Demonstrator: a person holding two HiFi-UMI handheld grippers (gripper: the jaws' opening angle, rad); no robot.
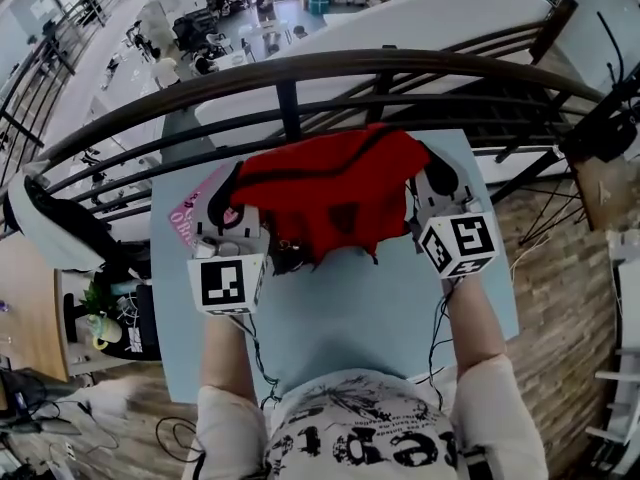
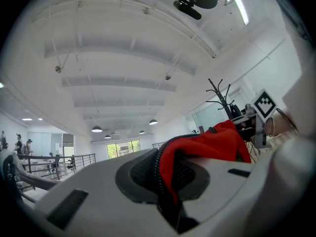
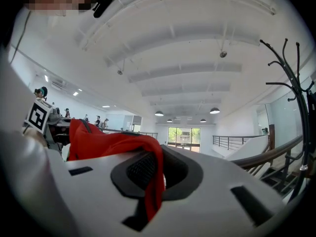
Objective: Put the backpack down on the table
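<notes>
A red backpack with black trim hangs stretched between my two grippers over the pale blue table. My left gripper is shut on its left edge; red fabric and a black zipper run between the pads in the left gripper view. At the backpack's right edge my right gripper is shut, and a red fold is pinched between its pads. Each gripper view shows the backpack running across toward the other gripper.
A dark curved railing crosses just beyond the table's far edge, with a lower floor of desks behind it. A pink sheet lies at the table's left. A black coat stand rises at the right. Brick floor lies right of the table.
</notes>
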